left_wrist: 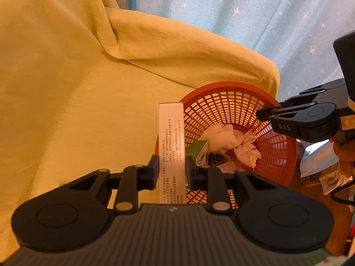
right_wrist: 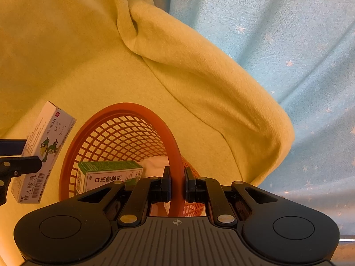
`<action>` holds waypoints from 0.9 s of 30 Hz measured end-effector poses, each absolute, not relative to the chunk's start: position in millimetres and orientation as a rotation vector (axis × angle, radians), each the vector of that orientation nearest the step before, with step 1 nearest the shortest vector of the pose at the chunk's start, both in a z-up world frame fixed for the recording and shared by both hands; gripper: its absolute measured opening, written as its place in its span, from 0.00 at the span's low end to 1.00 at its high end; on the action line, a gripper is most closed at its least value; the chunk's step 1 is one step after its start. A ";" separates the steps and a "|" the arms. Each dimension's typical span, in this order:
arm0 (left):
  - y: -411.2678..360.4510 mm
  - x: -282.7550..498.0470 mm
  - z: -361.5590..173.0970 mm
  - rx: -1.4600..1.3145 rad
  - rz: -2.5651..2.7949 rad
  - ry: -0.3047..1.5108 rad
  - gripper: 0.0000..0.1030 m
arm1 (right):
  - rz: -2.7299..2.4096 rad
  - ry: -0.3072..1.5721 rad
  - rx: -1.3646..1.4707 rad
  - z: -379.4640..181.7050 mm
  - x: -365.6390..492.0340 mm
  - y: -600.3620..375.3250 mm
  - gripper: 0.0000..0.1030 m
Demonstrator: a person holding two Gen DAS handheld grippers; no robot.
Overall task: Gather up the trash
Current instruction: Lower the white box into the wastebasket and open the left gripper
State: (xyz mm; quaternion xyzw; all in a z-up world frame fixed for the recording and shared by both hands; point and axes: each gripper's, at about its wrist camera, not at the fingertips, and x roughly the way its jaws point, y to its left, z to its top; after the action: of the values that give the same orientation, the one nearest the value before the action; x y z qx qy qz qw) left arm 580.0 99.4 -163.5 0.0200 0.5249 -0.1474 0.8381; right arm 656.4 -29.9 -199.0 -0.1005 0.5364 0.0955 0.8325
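My left gripper (left_wrist: 172, 168): fingers clamp white carton (left_wrist: 171, 133), beside orange basket (left_wrist: 279, 155). My right gripper (right_wrist: 177, 185): fingers pinch basket rim.

Yellow blanket (left_wrist: 77, 88) lies against star-patterned blue fabric (left_wrist: 255, 17).

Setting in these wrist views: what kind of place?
Probably a home living room or bedroom: yellow blanket draped over soft furniture, star-print blue curtain behind, small red basket of tissues and medicine boxes.
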 end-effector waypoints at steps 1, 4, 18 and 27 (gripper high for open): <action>98.9 580.0 -164.0 0.043 -0.313 1.111 0.20 | 0.203 1.140 -0.216 -199.2 656.6 -29.7 0.07; 97.2 580.1 -165.8 0.044 -0.318 1.113 0.20 | 0.205 1.144 -0.237 -199.8 657.0 -27.4 0.07; 85.0 584.4 -174.3 0.043 -0.345 1.134 0.20 | 0.215 1.158 -0.275 -201.0 661.6 -24.0 0.07; 65.4 586.9 -178.0 0.027 -0.395 1.131 0.24 | 0.220 1.158 -0.273 -200.8 661.2 -24.9 0.07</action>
State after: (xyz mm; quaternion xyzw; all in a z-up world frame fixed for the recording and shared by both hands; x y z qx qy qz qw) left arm 586.9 65.4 -178.0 0.0127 0.5323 -0.1859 0.8258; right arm 661.2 -24.9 -200.8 -0.1281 0.5444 0.1034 0.8225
